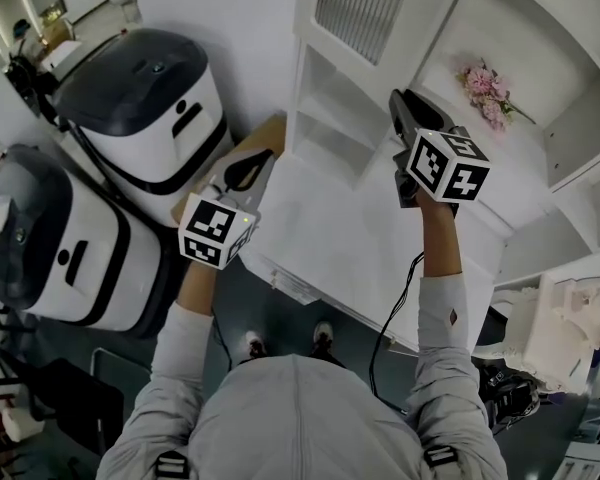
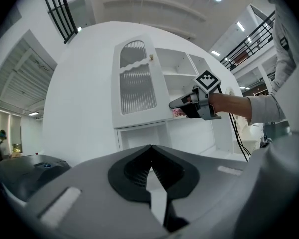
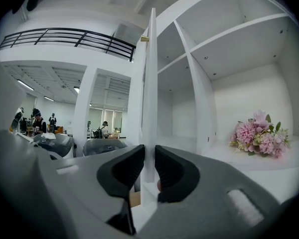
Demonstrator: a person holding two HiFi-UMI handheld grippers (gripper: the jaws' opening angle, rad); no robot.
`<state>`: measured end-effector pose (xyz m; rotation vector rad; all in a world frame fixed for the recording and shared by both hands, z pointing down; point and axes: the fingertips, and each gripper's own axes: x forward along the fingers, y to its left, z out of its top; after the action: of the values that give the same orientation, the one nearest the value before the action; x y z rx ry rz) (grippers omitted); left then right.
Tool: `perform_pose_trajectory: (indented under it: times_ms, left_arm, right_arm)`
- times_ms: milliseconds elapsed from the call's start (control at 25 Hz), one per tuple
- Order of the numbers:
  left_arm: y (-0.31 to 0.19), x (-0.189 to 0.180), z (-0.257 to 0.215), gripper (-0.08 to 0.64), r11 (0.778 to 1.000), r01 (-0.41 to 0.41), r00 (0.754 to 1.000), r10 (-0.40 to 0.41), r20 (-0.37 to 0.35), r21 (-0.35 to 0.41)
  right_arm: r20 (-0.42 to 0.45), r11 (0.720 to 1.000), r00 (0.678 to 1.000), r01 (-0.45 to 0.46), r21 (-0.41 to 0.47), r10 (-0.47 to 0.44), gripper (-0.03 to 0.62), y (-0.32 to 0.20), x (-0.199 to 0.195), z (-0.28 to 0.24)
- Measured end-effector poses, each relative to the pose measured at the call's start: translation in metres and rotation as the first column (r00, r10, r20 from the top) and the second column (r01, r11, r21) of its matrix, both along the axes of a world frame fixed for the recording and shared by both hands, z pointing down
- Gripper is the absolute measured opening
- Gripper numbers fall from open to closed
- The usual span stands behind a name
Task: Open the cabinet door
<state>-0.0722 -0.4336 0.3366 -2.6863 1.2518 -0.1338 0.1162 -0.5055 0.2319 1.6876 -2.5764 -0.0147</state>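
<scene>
2 grippers: left gripper [image 1: 252, 165], right gripper [image 1: 400, 105]; 2 marker cubes [image 1: 217, 230] [image 1: 447, 165], one on each gripper; 1 cabinet [image 2: 79, 108], white; 1 door [image 1: 363, 8], ribbed pane; 1 bouquet [image 1: 488, 93], pink; 2 white machines [image 1: 150, 98] [image 1: 55, 238], dark lids; 2 shoes [image 1: 252, 346] [image 1: 323, 336]; 1 person [image 1: 300, 418]; 2 sleeves [image 1: 175, 358] [image 1: 442, 318], grey

An open-plan hall that looked like a lab or demonstration floor rather than a home.

A freestanding white cabinet [image 2: 89, 93], with a ribbed-glass cabinet door [image 2: 137, 81] and pink flowers [image 3: 259, 136] on one shelf, stood like a furniture mock-up beside two bulky white-and-grey machines [image 1: 145, 98] on a dark floor [image 1: 242, 300]. Around it were a mezzanine with a black railing [image 3: 65, 36], tall white columns [image 3: 84, 108], ceiling strip lights [image 3: 25, 85] and several people [image 3: 36, 119] far off across the room.
</scene>
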Motion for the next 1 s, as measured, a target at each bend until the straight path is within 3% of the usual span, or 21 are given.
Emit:
perform_pose_trajectory:
  times_ms: [680,840,1000]
  left_arm:
    - [0.019,-0.072,0.016,0.018,1.000,-0.028,1.000,0.028,0.013,-0.011]
    - [0.021,-0.088,0.016,0.018,1.000,-0.028,1.000,0.028,-0.014,-0.010]
    - [0.024,-0.099,0.015,0.018,1.000,-0.023,0.999,0.022,-0.037,-0.008]
  right_arm:
    - [0.048,0.999,0.999,0.004,0.039,-0.006,0.067,0.040,-0.089,0.000]
    - [0.036,0.999,0.999,0.038,0.037,-0.039,0.071,0.047,-0.119,0.000]
    - [0.091,0.997,0.994,0.054,0.061,-0.059,0.071,0.052,-0.145,0.001]
